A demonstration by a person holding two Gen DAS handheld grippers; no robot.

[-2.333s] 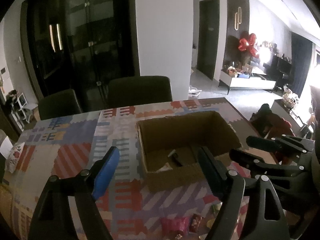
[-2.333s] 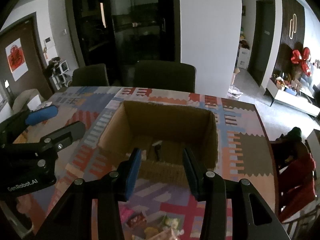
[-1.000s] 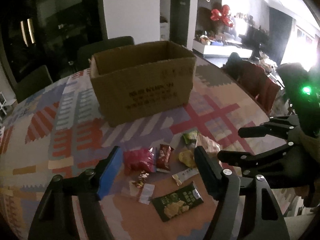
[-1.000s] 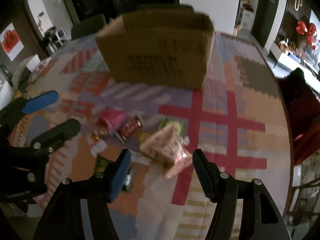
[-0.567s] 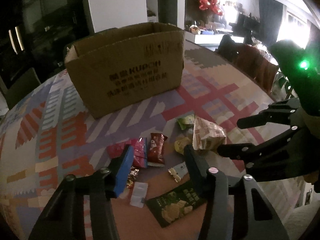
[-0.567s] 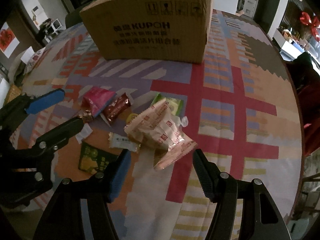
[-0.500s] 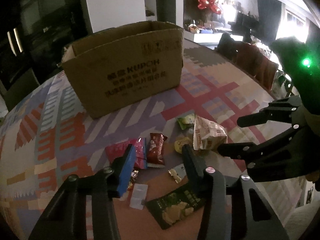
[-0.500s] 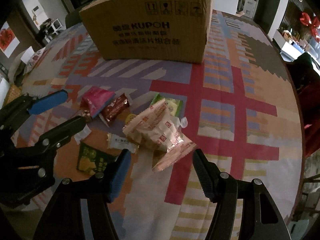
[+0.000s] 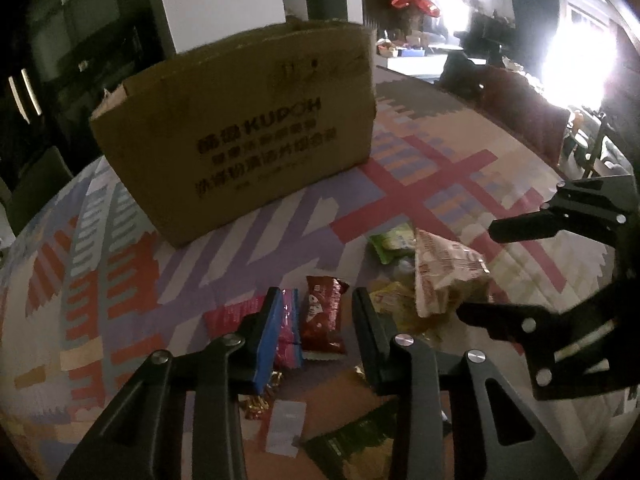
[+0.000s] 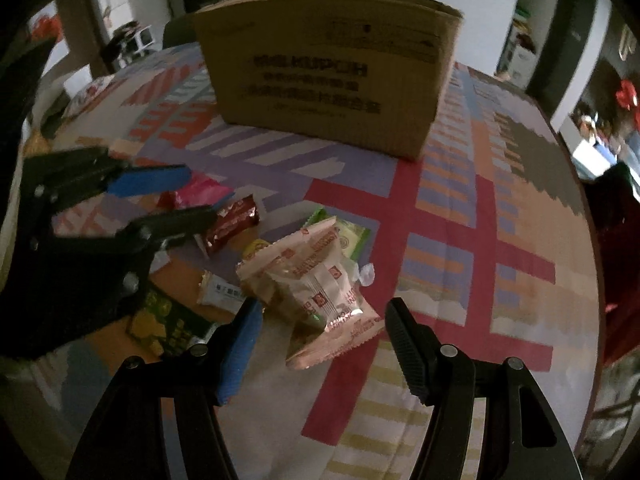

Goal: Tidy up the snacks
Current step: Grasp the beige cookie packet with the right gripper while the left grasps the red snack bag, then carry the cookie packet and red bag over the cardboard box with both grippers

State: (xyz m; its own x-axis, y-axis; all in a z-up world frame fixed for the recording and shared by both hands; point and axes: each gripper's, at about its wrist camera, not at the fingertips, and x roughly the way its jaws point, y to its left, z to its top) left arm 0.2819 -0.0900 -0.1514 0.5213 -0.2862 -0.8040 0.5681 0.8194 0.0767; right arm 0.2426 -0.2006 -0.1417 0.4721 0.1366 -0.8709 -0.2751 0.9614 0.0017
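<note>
**Loose snack packets before a cardboard box: handling notes**

Location: packets lie scattered on the patterned desk point(image 10: 500, 240), just in front of an upright, open-topped cardboard box point(image 10: 328, 72).

Item 1: dark red packet point(image 9: 322, 314). Flat, small, glossy wrapper; judged light and slippery. It lies between the jaws of the left tool point(image 9: 316, 304), which have just been closing but do not yet press on it. Best pinched across the middle of its short width.

Item 2: pale pink crinkled bag point(image 10: 320, 280). Puffy, soft, likely fragile contents; resting on other packets. The right tool point(image 10: 320, 320) stands spread on either side of its near end, not touching. Take it by the crimped end seam, gently.

Item 3: magenta packet point(image 9: 288, 328), just beside the red one; soft, light.

Item 4: dark green packet point(image 9: 356, 448), flat, nearest edge.
</note>
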